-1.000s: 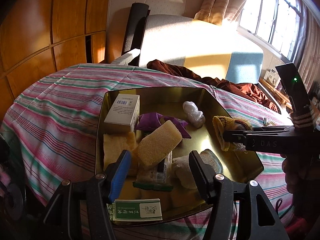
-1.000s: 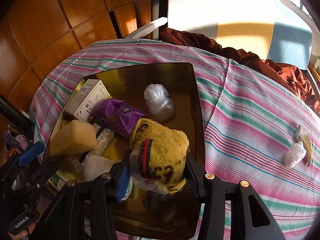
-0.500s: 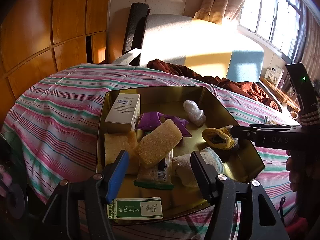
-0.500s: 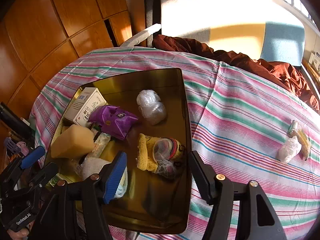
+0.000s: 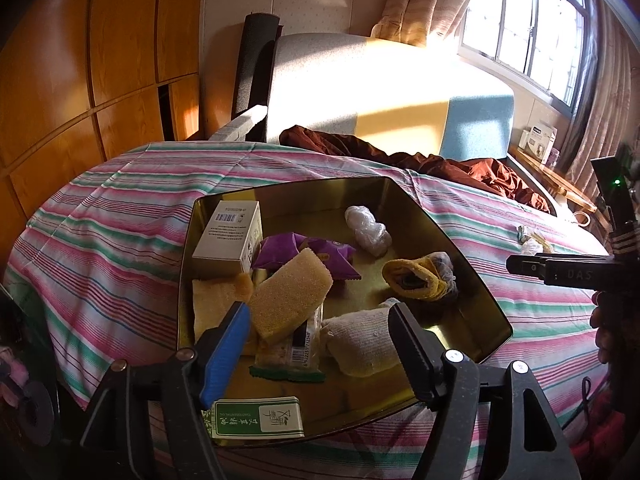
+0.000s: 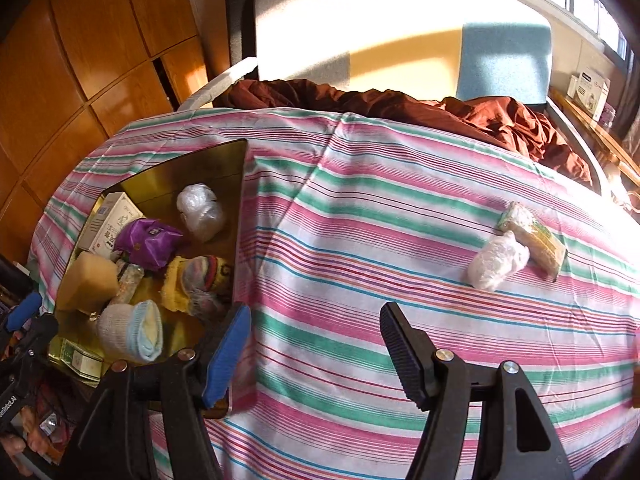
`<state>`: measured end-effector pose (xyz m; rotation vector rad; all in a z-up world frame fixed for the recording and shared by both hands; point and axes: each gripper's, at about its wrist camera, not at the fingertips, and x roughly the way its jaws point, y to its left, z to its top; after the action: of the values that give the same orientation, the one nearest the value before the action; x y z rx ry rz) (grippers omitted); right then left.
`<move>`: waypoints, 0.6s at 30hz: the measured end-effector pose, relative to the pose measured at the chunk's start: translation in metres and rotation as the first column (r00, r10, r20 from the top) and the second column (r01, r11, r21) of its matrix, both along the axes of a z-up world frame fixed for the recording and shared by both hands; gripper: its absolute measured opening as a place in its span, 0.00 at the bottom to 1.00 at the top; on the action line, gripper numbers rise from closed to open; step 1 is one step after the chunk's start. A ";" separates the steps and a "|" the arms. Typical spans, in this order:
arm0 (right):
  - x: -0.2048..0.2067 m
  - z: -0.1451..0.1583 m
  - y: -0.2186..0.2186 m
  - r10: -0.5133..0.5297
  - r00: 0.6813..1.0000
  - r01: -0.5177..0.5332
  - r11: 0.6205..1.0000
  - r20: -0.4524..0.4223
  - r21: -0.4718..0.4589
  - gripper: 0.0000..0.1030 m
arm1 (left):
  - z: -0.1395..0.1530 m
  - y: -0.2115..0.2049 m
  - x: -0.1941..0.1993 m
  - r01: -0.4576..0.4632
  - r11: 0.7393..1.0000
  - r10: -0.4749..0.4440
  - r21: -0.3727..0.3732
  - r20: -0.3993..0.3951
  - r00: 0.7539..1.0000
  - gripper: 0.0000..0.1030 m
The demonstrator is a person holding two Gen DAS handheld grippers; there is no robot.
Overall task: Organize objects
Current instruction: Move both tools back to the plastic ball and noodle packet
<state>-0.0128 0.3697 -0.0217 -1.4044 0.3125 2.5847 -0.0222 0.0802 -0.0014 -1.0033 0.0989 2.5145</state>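
Tray (image 5: 472, 276) at bed's (image 6: 360, 240) left edge w/ box (image 5: 228, 240), sponge (image 5: 290, 300), glove (image 5: 420, 276) inside; two packets (image 6: 516, 244) near right edge.

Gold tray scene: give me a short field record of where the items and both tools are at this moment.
container: gold tray on striped cloth
in tray: yellow sock, sponge, purple packet, white box
outside tray: plastic-wrapped bundle, wrapped bar
left tool: open, empty, over the tray
right tool: open, empty, over the cloth

green box (image 5: 256, 417) partly behind left finger, wrapped packet (image 6: 532, 237) label perhaps unreadable
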 end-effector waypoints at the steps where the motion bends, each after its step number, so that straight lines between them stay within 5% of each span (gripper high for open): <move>1: 0.003 -0.001 0.008 -0.015 1.000 0.015 1.000 0.005 0.004 0.66 | 0.001 0.002 0.001 0.005 1.000 -0.005 -0.003 -0.003 1.000 0.70; 11: 0.032 -0.008 0.099 -0.192 0.980 0.189 0.981 0.049 0.052 0.67 | 0.011 0.029 0.008 0.071 0.997 -0.072 -0.034 -0.028 0.997 0.71; 18: 0.065 -0.023 0.175 -0.430 0.901 0.432 0.902 0.052 -0.028 0.67 | 0.015 0.060 0.013 0.134 0.989 -0.137 -0.067 -0.039 0.990 0.71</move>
<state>0.0525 0.5450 -0.0445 -1.2337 0.5970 2.1919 -0.0093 0.1399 0.0138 -0.9341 0.2538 2.4227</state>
